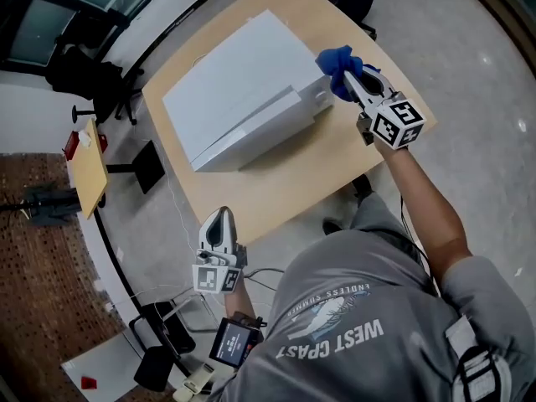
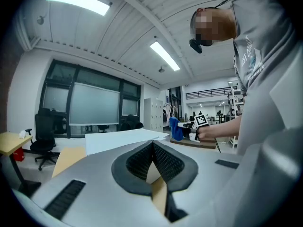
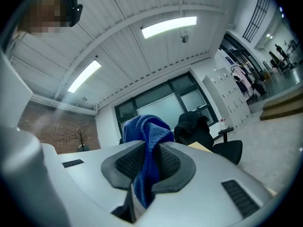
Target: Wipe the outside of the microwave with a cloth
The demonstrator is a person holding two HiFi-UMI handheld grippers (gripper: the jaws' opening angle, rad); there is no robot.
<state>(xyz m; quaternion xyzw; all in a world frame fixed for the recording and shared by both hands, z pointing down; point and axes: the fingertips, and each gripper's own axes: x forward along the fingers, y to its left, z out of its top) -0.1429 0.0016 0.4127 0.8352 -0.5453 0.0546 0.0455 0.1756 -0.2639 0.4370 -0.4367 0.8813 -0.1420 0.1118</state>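
The white microwave (image 1: 243, 90) lies on a light wooden table (image 1: 327, 166); in the left gripper view its white top (image 2: 123, 138) shows beyond the jaws. My right gripper (image 1: 352, 82) is shut on a blue cloth (image 1: 337, 67), held just off the microwave's right end. In the right gripper view the blue cloth (image 3: 147, 141) is pinched between the black pads and bunches above them. My left gripper (image 1: 219, 224) hangs off the table's near edge, shut with nothing in it; its pads (image 2: 163, 162) meet. From there the blue cloth (image 2: 175, 129) shows at the far right.
Black office chairs (image 1: 84, 74) stand at the far left beside a small wooden side table (image 1: 88, 166). A cable (image 1: 180, 216) runs down from the table to gear on the floor (image 1: 167, 342). A black chair with a jacket (image 3: 203, 131) shows in the right gripper view.
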